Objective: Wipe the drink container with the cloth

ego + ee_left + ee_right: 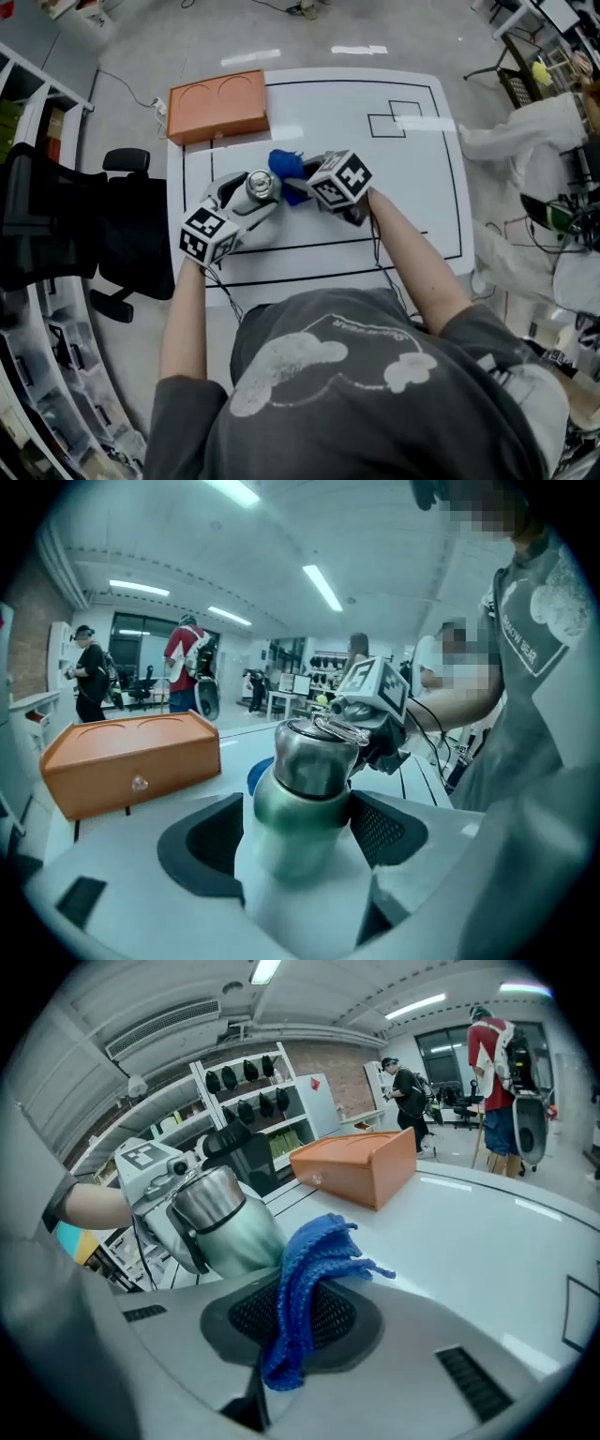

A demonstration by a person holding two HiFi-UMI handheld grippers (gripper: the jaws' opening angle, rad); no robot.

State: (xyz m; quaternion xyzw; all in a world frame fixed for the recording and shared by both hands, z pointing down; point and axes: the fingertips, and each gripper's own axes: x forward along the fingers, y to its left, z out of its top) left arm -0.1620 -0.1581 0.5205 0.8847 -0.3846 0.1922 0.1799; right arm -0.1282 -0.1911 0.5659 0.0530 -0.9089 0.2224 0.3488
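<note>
Nearest in, the left hand-held gripper has its dark, mesh-textured pads clamped on either side of the drink container. It's a rounded metal flask with a pale green brushed body, a silvery steel cap and a thin wire loop on top. It points away from the gripper, cap end farthest.

Over to the right hand-held gripper: its jaws are pinched tight on the cloth. That's a bright blue, coarse-knit rag, bunched into folds, with its upper edge lying against the container's green side and a dark band showing around the cap.

From the head view, the container is over the near left part of the white worktop, which is smooth and ruled with black lines. The cloth is at its 2 o'clock, touching it. Each gripper carries a cube of black-and-white square markers.

Farther out, at the container's 11 o'clock, sits an orange box. It's long and matte, with two arcs pressed into its lid and a small clear knob on the front.

The grey shirt has lettering, too small to read.
</note>
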